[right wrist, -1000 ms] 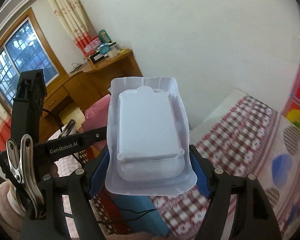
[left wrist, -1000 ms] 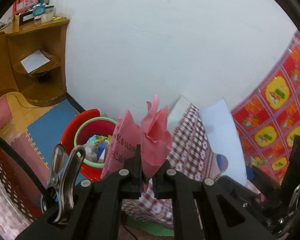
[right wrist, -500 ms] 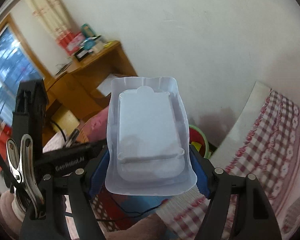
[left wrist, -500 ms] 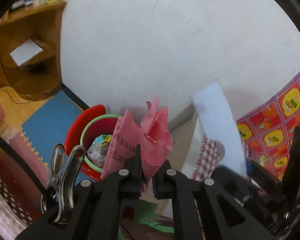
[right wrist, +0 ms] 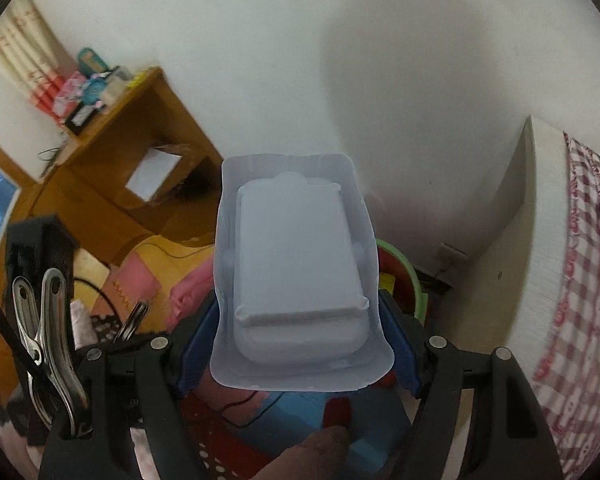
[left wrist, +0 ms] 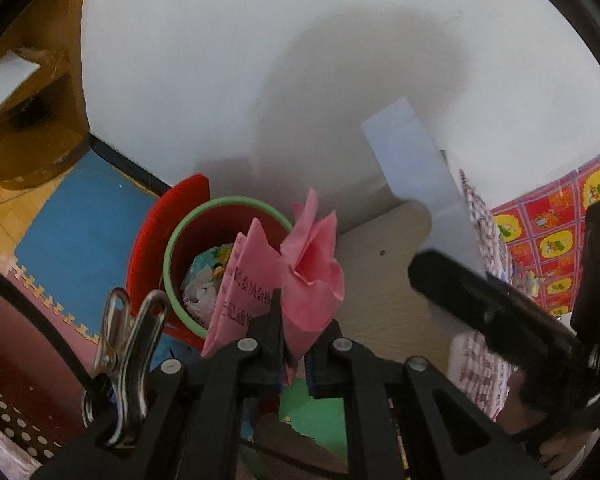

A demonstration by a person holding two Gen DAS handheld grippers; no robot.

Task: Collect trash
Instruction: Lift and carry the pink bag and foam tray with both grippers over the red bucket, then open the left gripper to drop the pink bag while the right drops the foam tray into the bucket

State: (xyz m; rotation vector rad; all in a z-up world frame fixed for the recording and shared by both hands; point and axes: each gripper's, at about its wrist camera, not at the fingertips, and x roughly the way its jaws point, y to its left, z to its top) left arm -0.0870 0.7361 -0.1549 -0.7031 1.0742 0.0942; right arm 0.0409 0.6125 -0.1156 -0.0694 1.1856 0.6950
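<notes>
Pinching pink paper [left wrist: 312,276] above bin rim [left wrist: 172,240], left fingers [left wrist: 268,328] together, right fingers [right wrist: 400,340] clamping white tray [right wrist: 296,272]

Pink paper pinched tight, bin right below

The left gripper [left wrist: 294,354] has its jaws clamped on a crumpled pink paper [left wrist: 312,276] with printed characters on one flap, and it sits just above the red bin [left wrist: 156,240] with the green rim, already holding crumpled rubbish. The bin stands on a blue floor mat [left wrist: 80,232] against the white wall [left wrist: 260,60]. Off to the right, blurred, the right gripper [left wrist: 488,300] carries a white plastic tray [left wrist: 416,168] beside a checked cloth [left wrist: 484,248].
</notes>
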